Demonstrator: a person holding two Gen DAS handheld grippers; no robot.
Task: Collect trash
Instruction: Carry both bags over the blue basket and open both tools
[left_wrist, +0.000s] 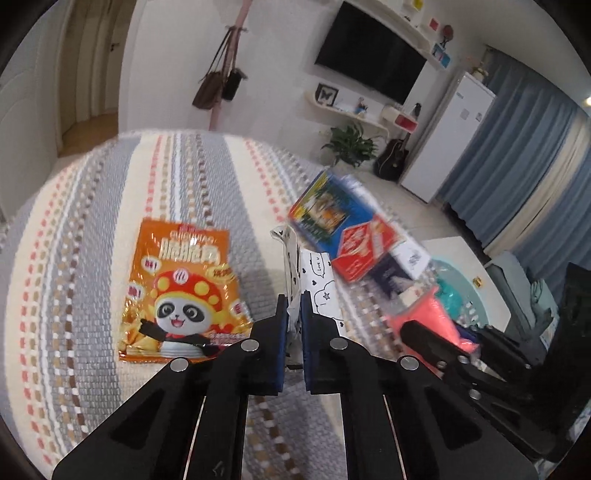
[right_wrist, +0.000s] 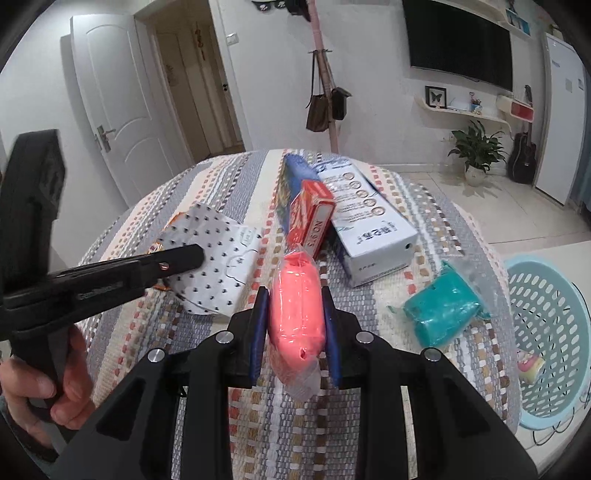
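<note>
Right wrist alone shows basket (right_wrist: 546, 332), teal packet (right_wrist: 441, 308).

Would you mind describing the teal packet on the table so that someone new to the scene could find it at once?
Start at the round table with the striped woven cloth. On its right side, next to the light blue laundry basket, lies the teal packet, a crumpled block in clear plastic wrap. It lies alone on the cloth, whereas the similar pink packet sits clamped in the right gripper.
</note>
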